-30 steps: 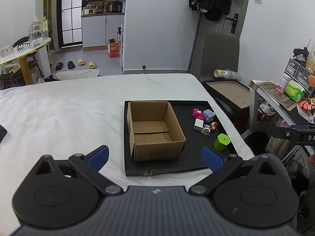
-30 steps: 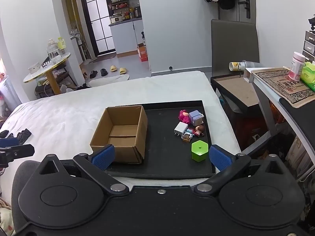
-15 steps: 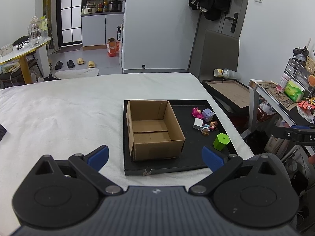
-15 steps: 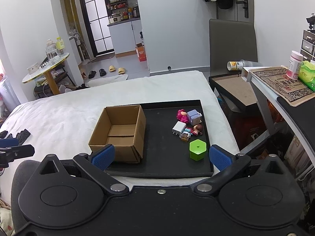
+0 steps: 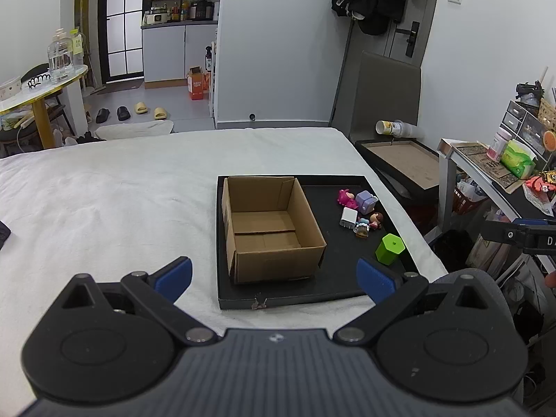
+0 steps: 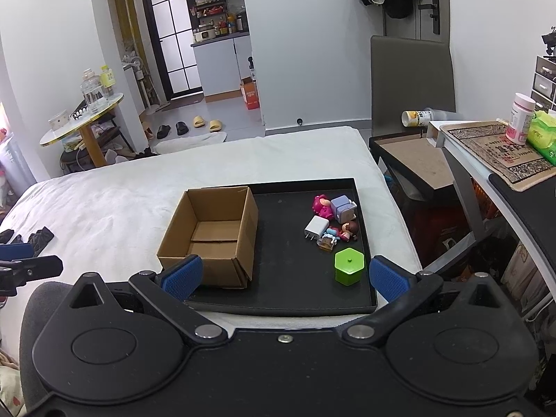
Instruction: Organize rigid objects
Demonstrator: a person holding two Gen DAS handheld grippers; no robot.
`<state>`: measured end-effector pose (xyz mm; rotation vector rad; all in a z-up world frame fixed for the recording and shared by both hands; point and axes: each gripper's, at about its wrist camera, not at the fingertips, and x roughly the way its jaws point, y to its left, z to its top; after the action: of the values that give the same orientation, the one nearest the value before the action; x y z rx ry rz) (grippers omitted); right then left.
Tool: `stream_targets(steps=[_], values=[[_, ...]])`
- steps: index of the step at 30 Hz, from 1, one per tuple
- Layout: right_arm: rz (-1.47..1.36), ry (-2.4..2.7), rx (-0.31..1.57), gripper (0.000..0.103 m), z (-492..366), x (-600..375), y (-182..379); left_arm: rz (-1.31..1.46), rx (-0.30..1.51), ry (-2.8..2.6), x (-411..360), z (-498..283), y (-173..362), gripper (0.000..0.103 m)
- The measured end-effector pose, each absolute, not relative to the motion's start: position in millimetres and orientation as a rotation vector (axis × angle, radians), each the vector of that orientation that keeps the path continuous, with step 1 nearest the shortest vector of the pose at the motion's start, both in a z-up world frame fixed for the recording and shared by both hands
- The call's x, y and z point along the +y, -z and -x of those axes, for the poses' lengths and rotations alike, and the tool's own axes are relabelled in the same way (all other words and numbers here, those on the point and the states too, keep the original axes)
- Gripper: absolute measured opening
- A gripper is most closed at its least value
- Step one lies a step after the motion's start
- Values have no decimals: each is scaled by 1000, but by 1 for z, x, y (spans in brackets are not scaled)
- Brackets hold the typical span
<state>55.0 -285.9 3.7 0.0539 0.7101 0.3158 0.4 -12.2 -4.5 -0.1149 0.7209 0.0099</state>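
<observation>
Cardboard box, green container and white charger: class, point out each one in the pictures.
Cardboard box [image 6: 215, 239]: right wrist view, inside floor.
Green container [image 6: 349, 265]: right wrist view, front side under the lid.
White charger [image 5: 348, 217]: left wrist view, top face.

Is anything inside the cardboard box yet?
Nothing shows inside the cardboard box: only its bare floor flaps. The near wall hides the strip of floor right behind it. The green hexagonal container and the small toys lie outside it on the black tray.
</observation>
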Motion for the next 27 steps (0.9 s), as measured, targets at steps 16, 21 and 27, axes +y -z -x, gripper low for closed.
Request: stream_targets(steps=[16,21,27], values=[[-45,-314,711,103,-55,-286,-5,130,722,0,-11,-1,4,100],[-45,-315,713,103,-55,-286,-5,123,722,2,-12,-1,4,100],[-40,-316,717,103,-56,-284,-3,127,729,-2,-11,-2,5,100]])
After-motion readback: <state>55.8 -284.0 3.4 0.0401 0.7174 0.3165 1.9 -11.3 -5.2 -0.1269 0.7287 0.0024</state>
